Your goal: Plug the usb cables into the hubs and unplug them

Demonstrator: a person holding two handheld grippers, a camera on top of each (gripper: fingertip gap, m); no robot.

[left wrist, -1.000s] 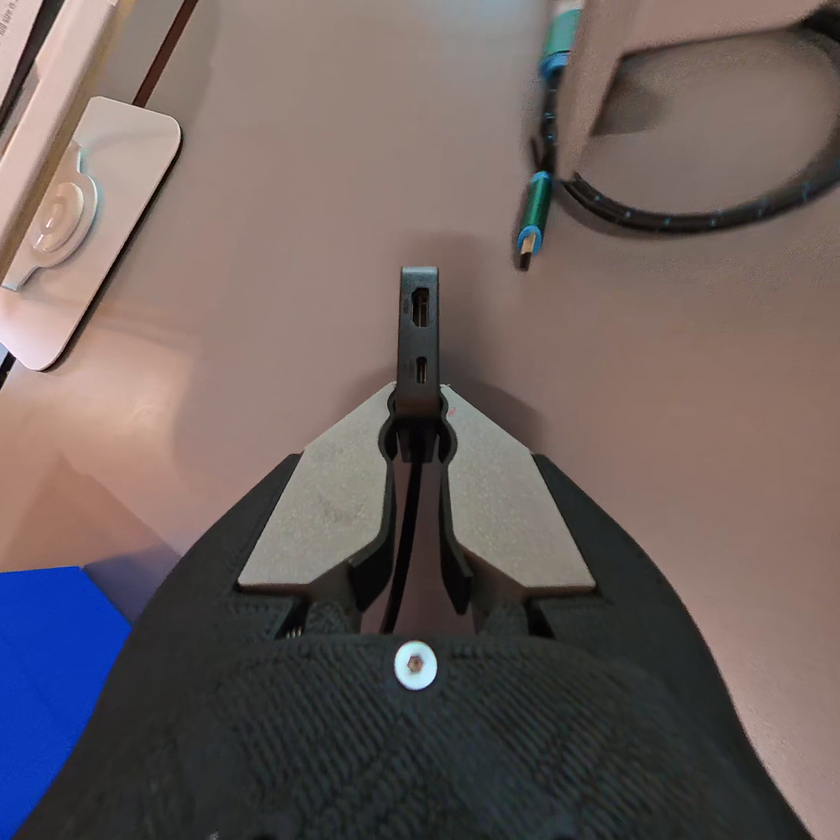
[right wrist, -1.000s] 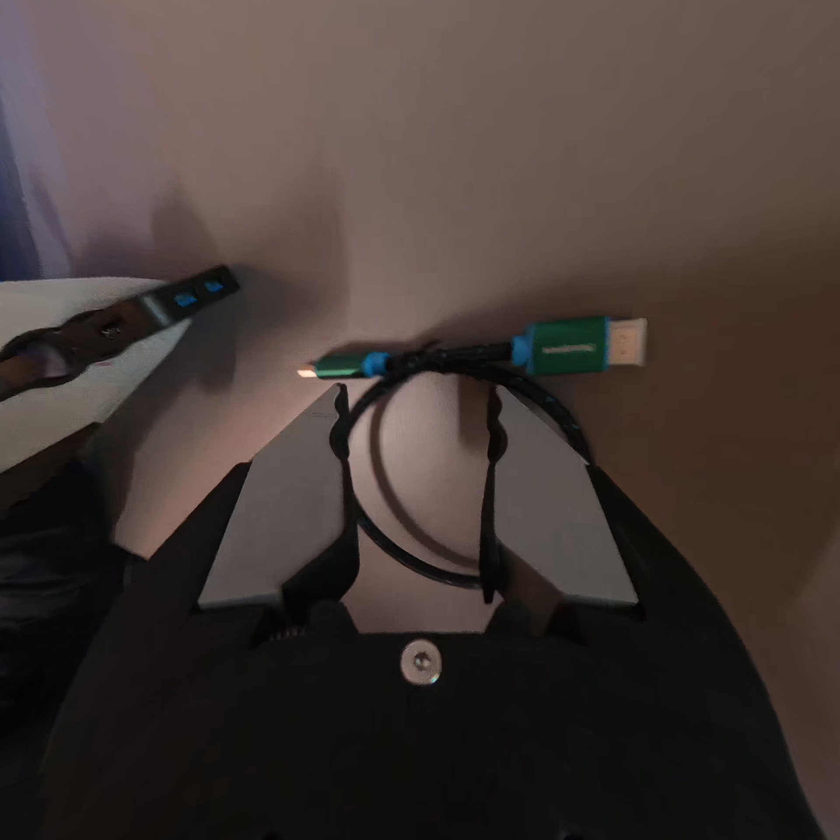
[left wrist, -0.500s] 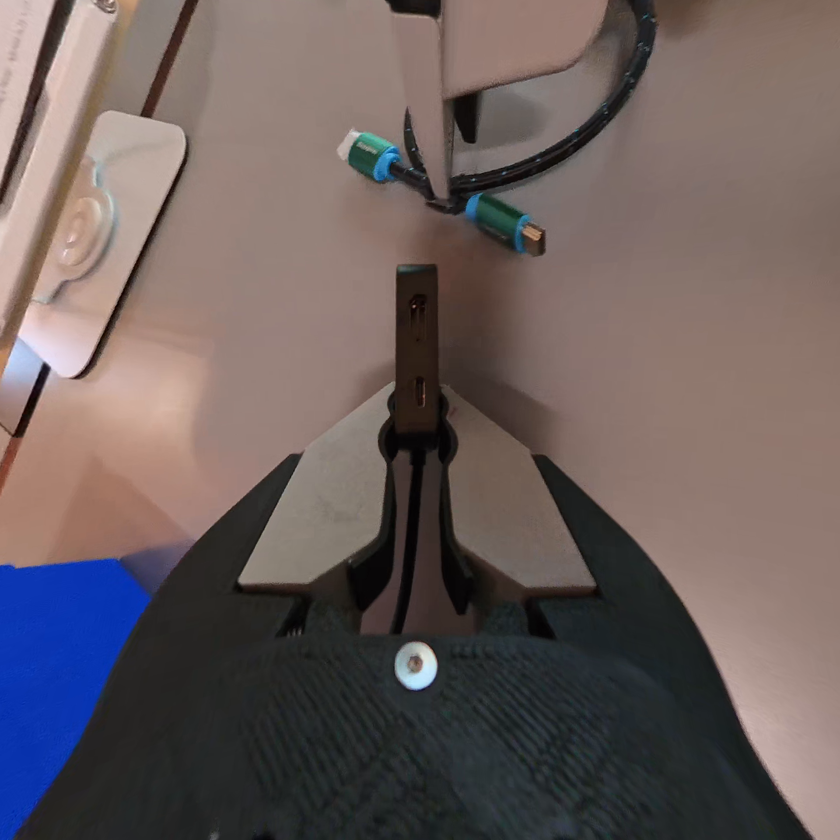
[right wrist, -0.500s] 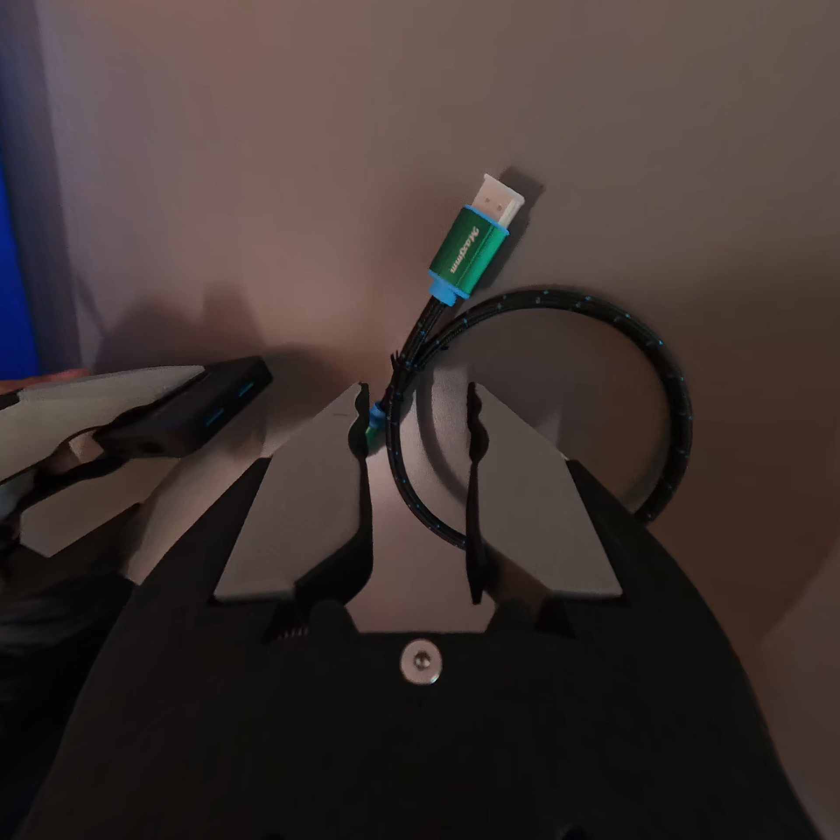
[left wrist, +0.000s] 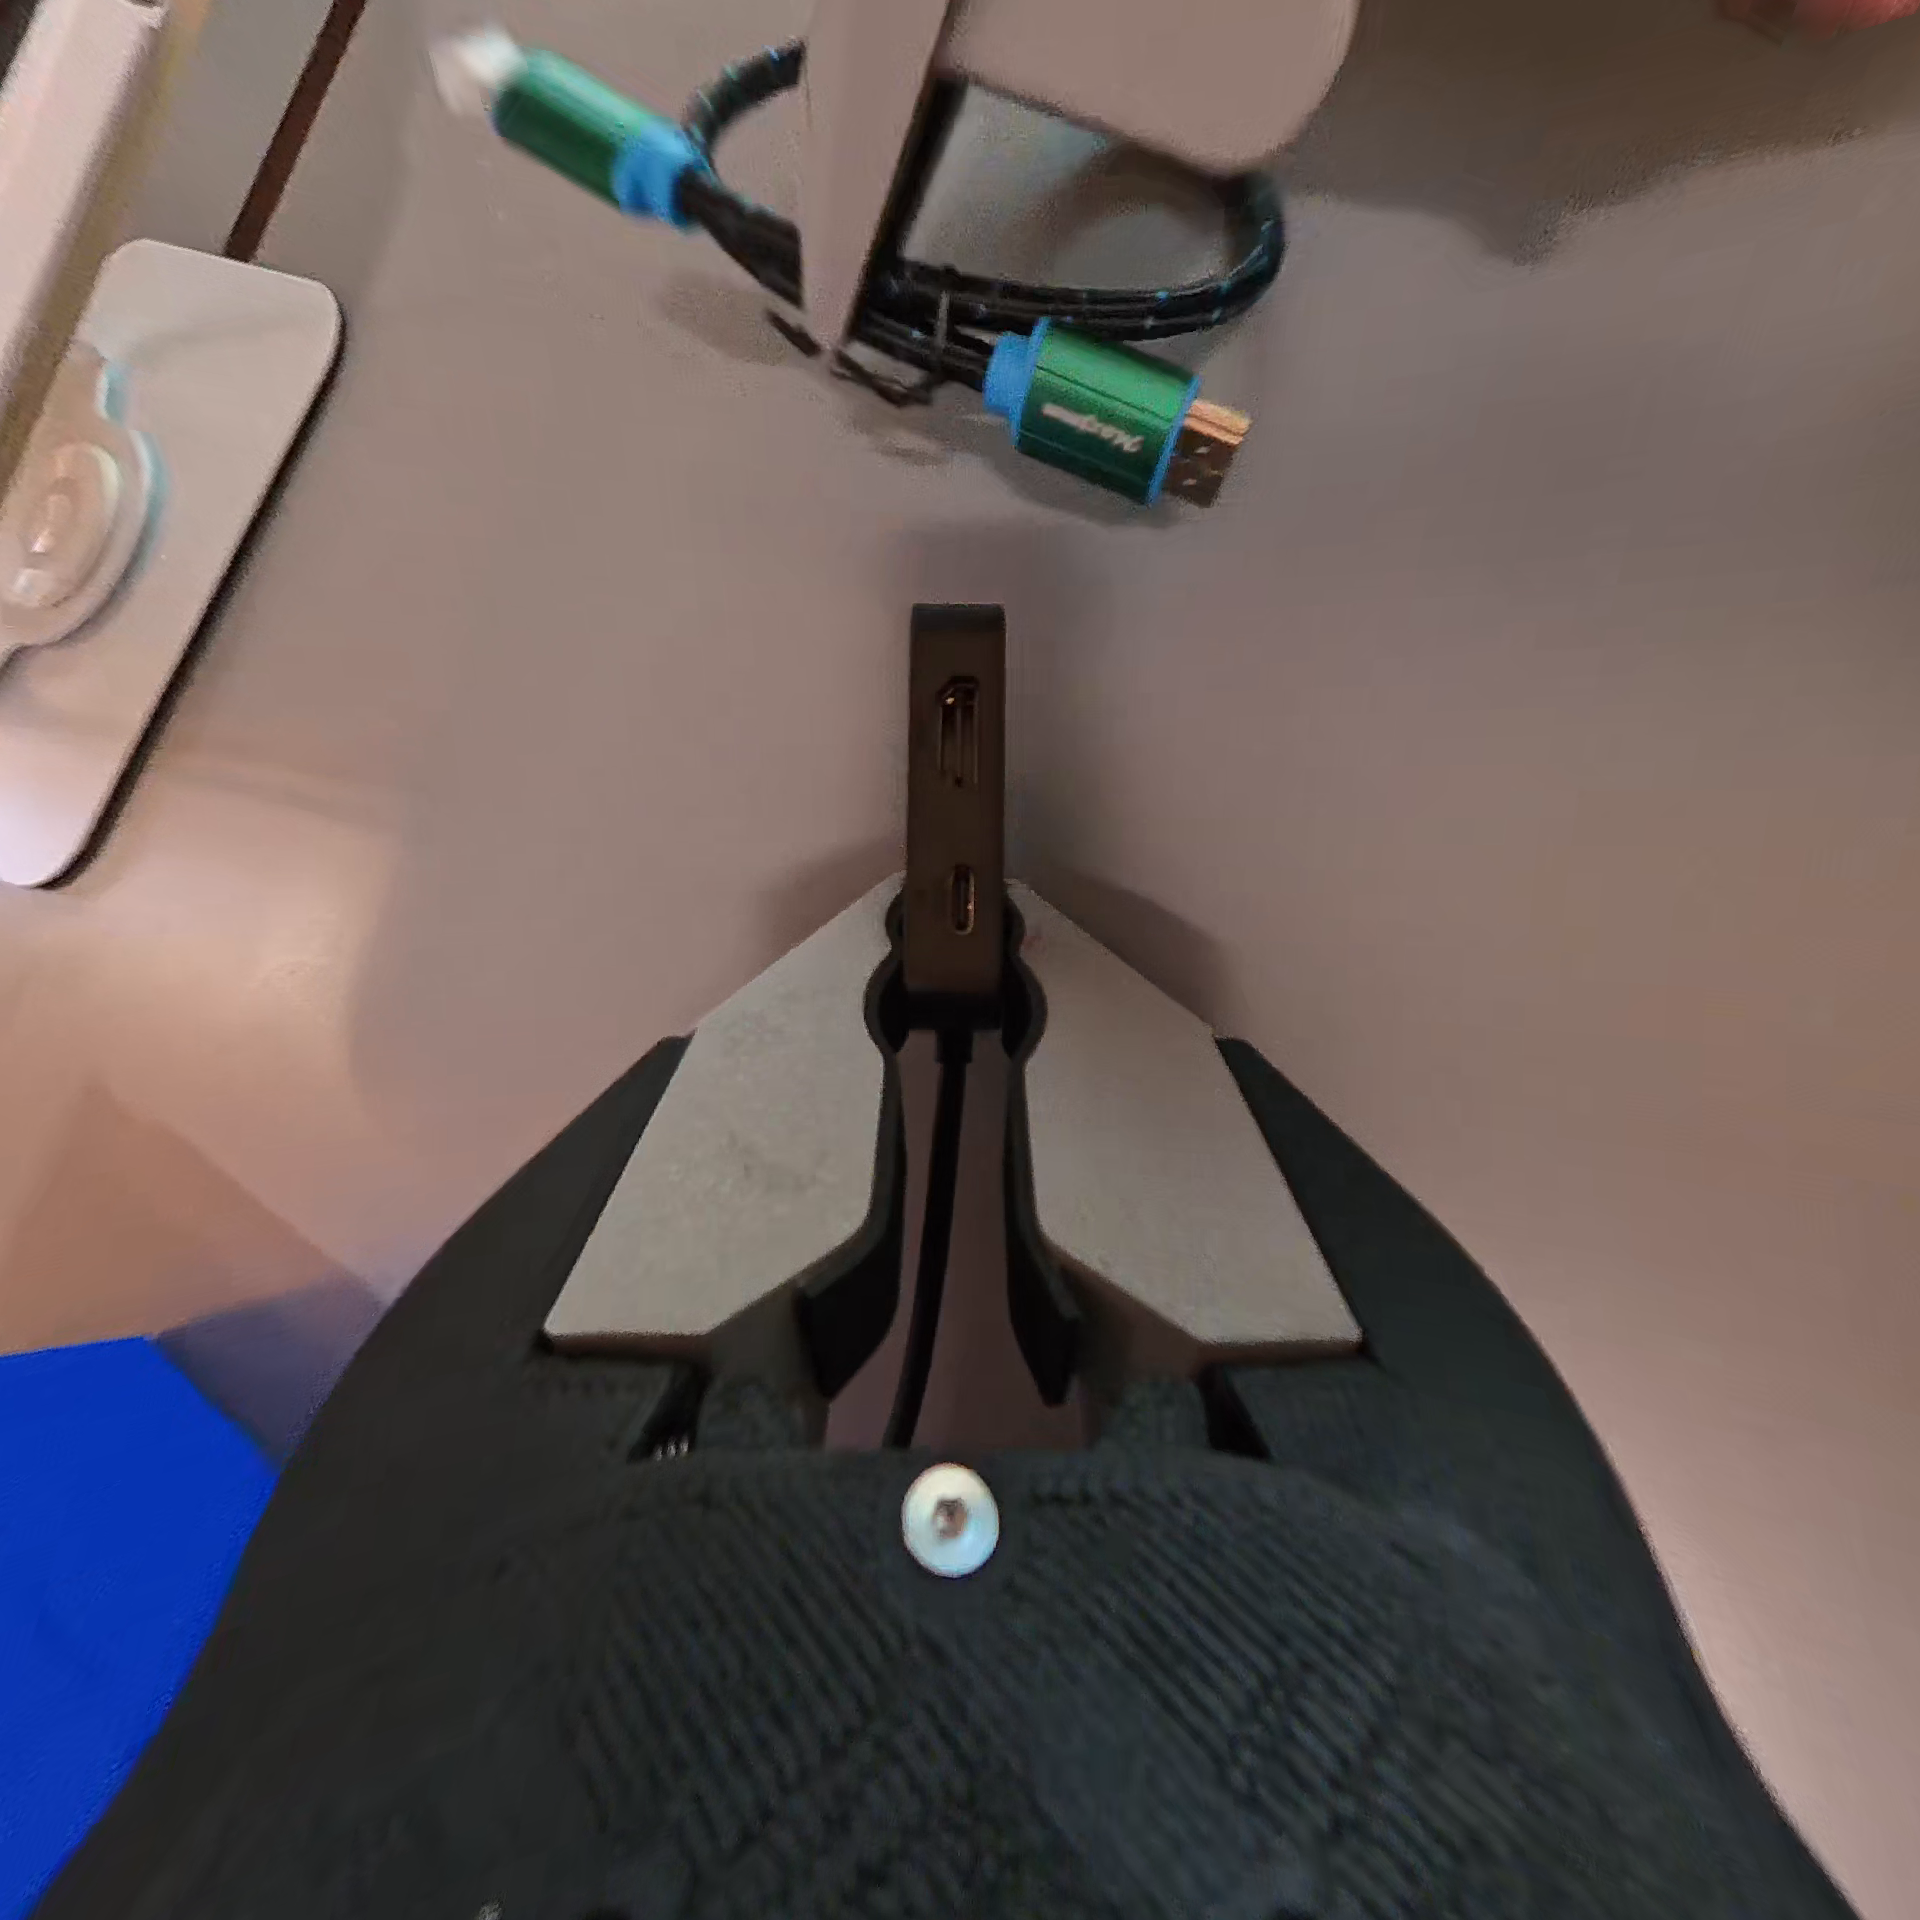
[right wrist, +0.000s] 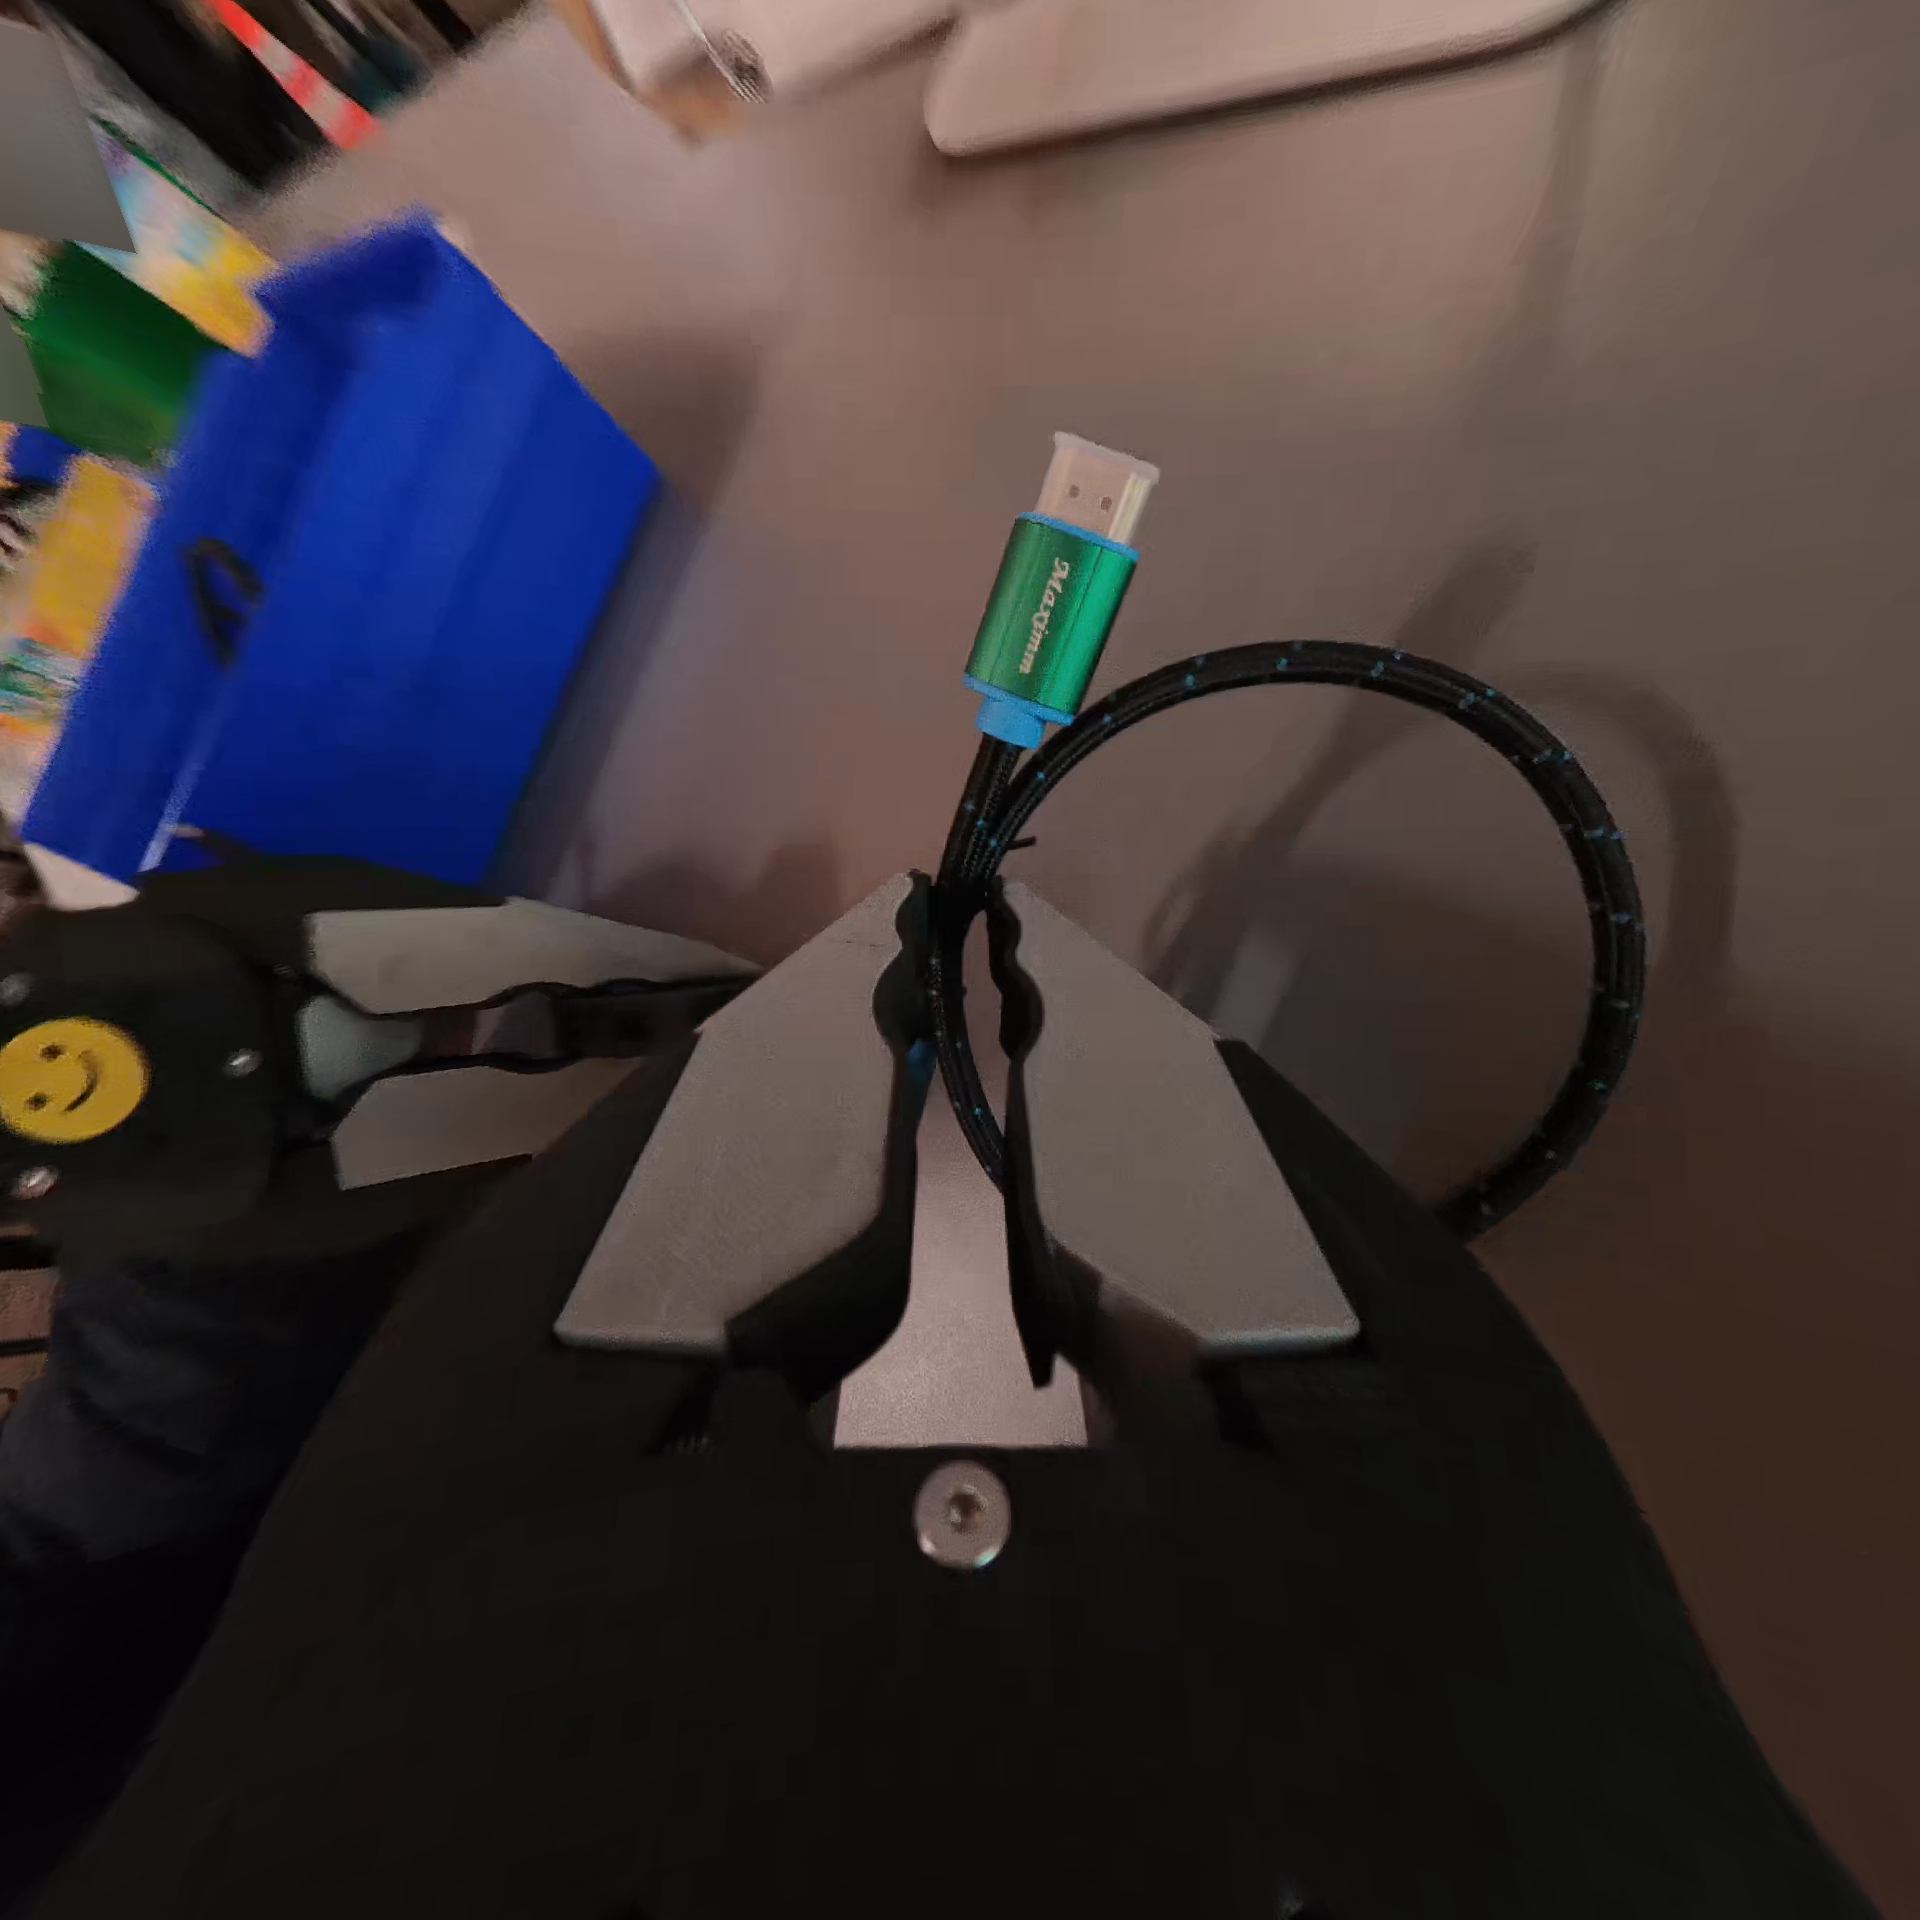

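Observation:
My left gripper (left wrist: 956,914) is shut on a slim black adapter hub (left wrist: 956,769), edge up, with two ports facing me and its thin lead running back between the fingers. My right gripper (right wrist: 961,914) is shut on a black braided cable (right wrist: 1538,790) with green plugs. One capped plug (right wrist: 1060,592) sticks up past the fingertips and the cable loops to the right. In the left wrist view the right gripper's finger (left wrist: 862,177) holds the cable (left wrist: 1174,301) just beyond the hub, with the bare plug (left wrist: 1112,410) nearest the hub. The left gripper (right wrist: 717,987) shows at the left of the right wrist view.
A pale flat stand (left wrist: 156,499) lies at the left on the brown table (left wrist: 1558,935). A blue bin (right wrist: 364,561) stands at the left, also showing as a blue corner (left wrist: 94,1558) in the left wrist view. Coloured boxes (right wrist: 94,343) lie behind it. A pale flat object (right wrist: 1195,83) is at the far edge.
The right gripper closed on the cable and lifted it, turning towards the left gripper. The cable and its plugs have come closer to the hub. The left gripper still holds the hub.

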